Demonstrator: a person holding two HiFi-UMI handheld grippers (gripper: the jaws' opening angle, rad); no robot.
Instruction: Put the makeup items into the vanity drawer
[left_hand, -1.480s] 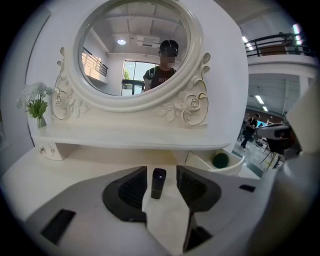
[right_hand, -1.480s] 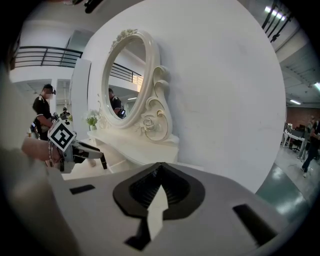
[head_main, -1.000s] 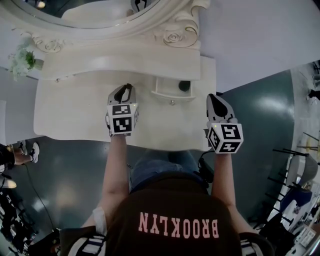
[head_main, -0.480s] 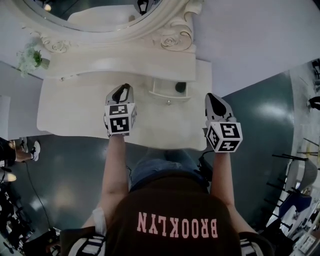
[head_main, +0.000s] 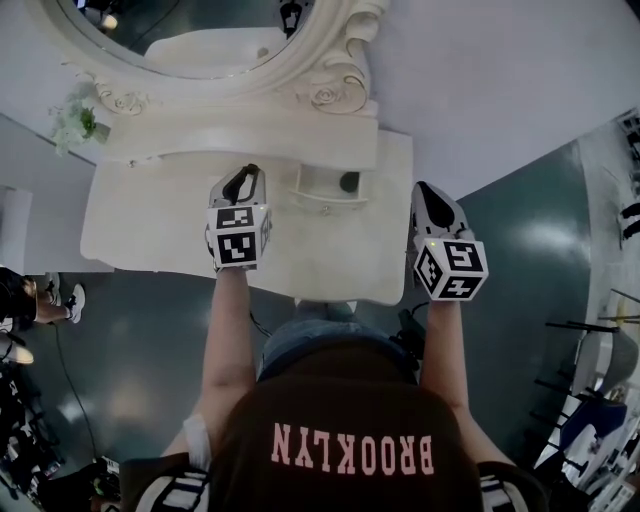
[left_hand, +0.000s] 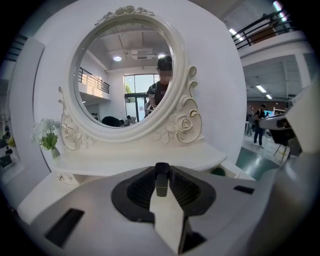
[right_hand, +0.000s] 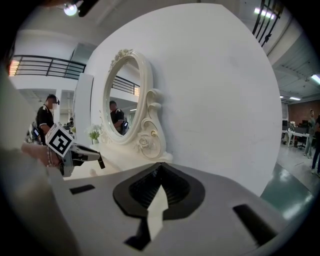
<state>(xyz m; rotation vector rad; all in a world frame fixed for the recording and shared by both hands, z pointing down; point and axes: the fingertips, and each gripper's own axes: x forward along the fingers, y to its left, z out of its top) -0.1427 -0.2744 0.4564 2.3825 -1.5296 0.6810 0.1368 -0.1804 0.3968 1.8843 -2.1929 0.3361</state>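
Observation:
The white vanity (head_main: 150, 215) has a small drawer (head_main: 322, 198) standing open below its shelf. A dark green round item (head_main: 348, 182) lies inside the drawer and also peeks out as a green item (left_hand: 217, 171) in the left gripper view. My left gripper (head_main: 246, 178) hovers over the tabletop just left of the drawer. It is shut on a small black tube (left_hand: 161, 176) that stands upright between its pads. My right gripper (head_main: 432, 198) hangs off the vanity's right edge with its jaws closed and nothing in them. The right gripper view shows the left gripper (right_hand: 75, 150).
An oval mirror (left_hand: 125, 75) in an ornate frame rises behind the vanity's shelf. A small vase of white flowers (head_main: 72, 122) sits at the shelf's left end. A white wall stands behind, teal floor lies around, and a bystander's feet (head_main: 40, 300) are at the left.
Both grippers have risen above the tabletop, and the vanity looks slightly smaller and shifted left in the head view. The left gripper still holds the black tube.

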